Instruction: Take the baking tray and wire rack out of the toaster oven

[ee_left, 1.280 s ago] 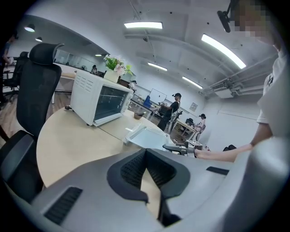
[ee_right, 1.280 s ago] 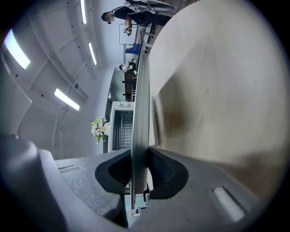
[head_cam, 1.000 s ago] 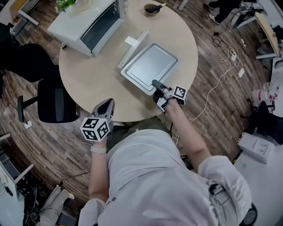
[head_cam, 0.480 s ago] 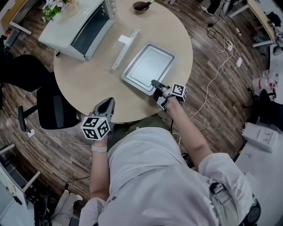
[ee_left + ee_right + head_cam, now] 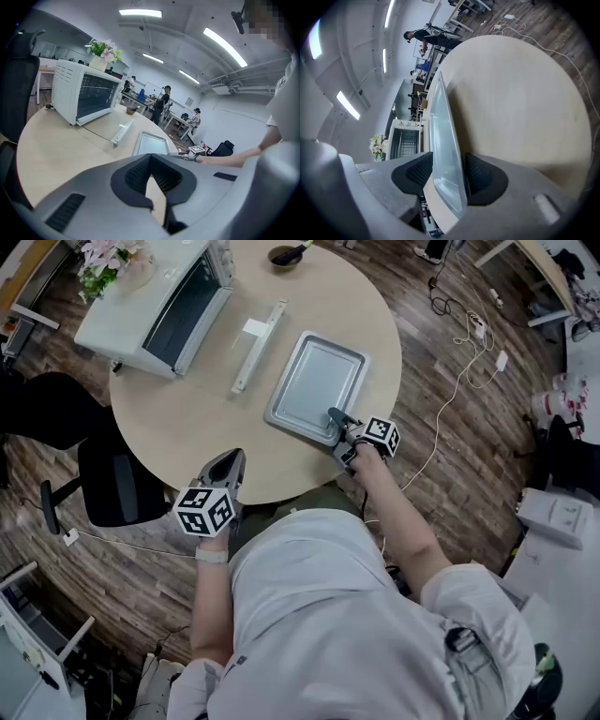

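A silver baking tray (image 5: 317, 387) lies flat on the round table (image 5: 187, 427). My right gripper (image 5: 335, 418) is at the tray's near edge. In the right gripper view the tray's rim (image 5: 443, 154) runs between the jaws of the right gripper (image 5: 449, 164); they have just been opening and the pads stand clear of the rim. The white toaster oven (image 5: 155, 301) stands at the table's far left, and a wire grid (image 5: 408, 146) shows inside its front. My left gripper (image 5: 225, 463) hovers at the table's near edge, fingertips together, nothing in it.
A long white strip (image 5: 258, 346) lies between oven and tray. A dark bowl (image 5: 286, 254) sits at the far edge and flowers (image 5: 103, 259) top the oven. A black chair (image 5: 112, 479) stands left of the table. Cables (image 5: 459, 334) trail on the floor at right.
The right gripper has sunk a little at the tray's near edge and its jaws have spread off the rim. The left gripper has hardly moved. The head view has shifted.
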{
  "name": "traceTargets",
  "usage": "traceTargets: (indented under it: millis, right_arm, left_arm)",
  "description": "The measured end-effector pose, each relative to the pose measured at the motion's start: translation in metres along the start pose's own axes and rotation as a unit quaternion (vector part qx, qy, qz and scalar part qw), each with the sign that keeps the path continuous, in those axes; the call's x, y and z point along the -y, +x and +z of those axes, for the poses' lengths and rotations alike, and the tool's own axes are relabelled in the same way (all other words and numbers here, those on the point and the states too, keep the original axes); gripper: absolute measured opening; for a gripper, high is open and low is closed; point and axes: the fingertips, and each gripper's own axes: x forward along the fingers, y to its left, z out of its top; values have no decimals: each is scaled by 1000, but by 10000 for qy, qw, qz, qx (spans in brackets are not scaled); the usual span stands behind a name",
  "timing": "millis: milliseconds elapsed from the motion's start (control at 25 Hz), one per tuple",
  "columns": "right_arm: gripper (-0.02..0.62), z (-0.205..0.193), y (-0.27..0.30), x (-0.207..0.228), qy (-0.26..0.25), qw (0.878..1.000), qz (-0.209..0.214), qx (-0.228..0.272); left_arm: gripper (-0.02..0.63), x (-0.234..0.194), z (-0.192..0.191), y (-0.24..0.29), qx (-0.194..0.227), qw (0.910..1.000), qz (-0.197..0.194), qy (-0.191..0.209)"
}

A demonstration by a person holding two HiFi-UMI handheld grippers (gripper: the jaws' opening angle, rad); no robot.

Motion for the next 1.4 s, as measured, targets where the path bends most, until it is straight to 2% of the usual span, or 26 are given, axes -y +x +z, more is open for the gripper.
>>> traceTargets:
  millis: [240,440,720,1120,1400]
  right_arm:
    - [235,22,-19,14,-505,9966,-507,397]
    - [253,31,-31,21,-983,9908,-793,487]
    - [255,34,-44,26,-1346,9844,-909,675]
    - [259,46,-61,35,-1980,9647,-1399,1028]
    - [259,64,-74,7,-2296,9529,-1439,1364]
  left_arm:
    - [0,-1,0,2,-66,9999,-75,49]
    - [-1,-5,3,-2,1,10000,-22,42]
    - [0,5,1,-3,30,10000,-62,45]
    - [0,1,3,-4,93,9999,-40,0]
    - [0,-4,8,-11,219,9997,2,-54]
